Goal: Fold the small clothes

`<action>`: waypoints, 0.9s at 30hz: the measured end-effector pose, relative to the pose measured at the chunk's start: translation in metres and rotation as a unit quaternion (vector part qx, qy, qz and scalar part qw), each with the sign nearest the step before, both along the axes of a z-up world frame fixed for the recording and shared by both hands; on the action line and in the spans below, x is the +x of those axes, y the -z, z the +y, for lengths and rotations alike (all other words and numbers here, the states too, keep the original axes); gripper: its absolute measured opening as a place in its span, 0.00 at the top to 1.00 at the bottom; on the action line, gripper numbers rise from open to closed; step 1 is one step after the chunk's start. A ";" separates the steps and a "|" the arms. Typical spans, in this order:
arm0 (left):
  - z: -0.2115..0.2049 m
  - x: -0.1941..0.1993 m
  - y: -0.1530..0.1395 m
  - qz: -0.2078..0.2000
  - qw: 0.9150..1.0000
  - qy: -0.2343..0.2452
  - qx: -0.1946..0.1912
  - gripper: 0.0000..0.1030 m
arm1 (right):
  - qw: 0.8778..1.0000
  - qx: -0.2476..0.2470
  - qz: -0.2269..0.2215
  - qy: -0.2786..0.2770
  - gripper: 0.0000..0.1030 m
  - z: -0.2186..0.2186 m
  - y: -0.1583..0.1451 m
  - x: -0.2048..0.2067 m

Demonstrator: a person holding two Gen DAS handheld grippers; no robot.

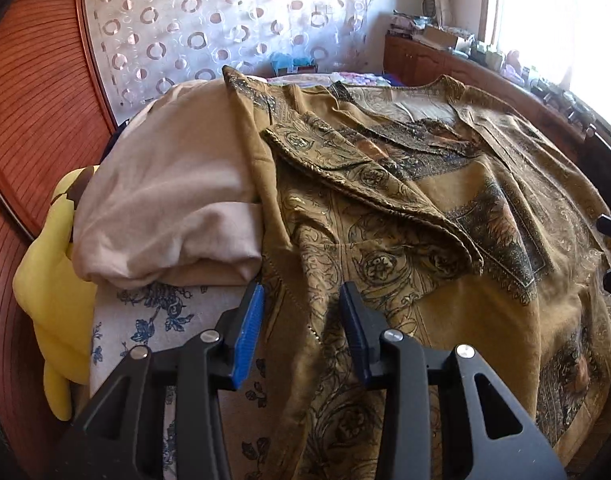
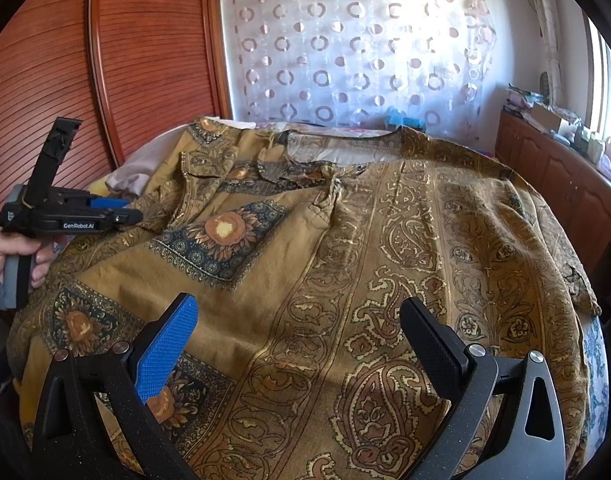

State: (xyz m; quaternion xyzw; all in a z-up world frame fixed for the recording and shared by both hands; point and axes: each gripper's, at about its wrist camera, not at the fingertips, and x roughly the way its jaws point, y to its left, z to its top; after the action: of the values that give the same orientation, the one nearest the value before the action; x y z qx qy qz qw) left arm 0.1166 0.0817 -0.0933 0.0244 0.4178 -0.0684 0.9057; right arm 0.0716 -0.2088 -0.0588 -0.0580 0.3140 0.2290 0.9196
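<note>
Lying flat, the shirt fills the right view; only the left view shows a beige cloth and yellow toy. Both the left tongs and right tongs gape, empty.

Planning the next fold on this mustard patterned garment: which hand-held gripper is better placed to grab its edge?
Probably the left hand-held gripper: its parted, empty jaws sit at the garment's side edge. The right hand-held gripper hovers open over mid-fabric.

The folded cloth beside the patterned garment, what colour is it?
The folded cloth is plain pale pinkish beige, seen best in the left wrist view.
</note>
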 end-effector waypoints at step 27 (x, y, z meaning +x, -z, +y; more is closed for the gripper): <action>0.046 -0.024 -0.029 -0.078 0.989 -0.113 -0.051 0.51 | 0.997 -0.021 -0.017 -0.078 0.04 0.066 -0.041 0.062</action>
State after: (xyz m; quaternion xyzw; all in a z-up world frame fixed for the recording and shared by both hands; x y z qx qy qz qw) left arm 0.0922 0.1273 -0.0647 -0.0639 0.3414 0.0156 0.9376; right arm 0.1339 -0.1433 -0.0176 -0.1059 0.2975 0.2928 0.9025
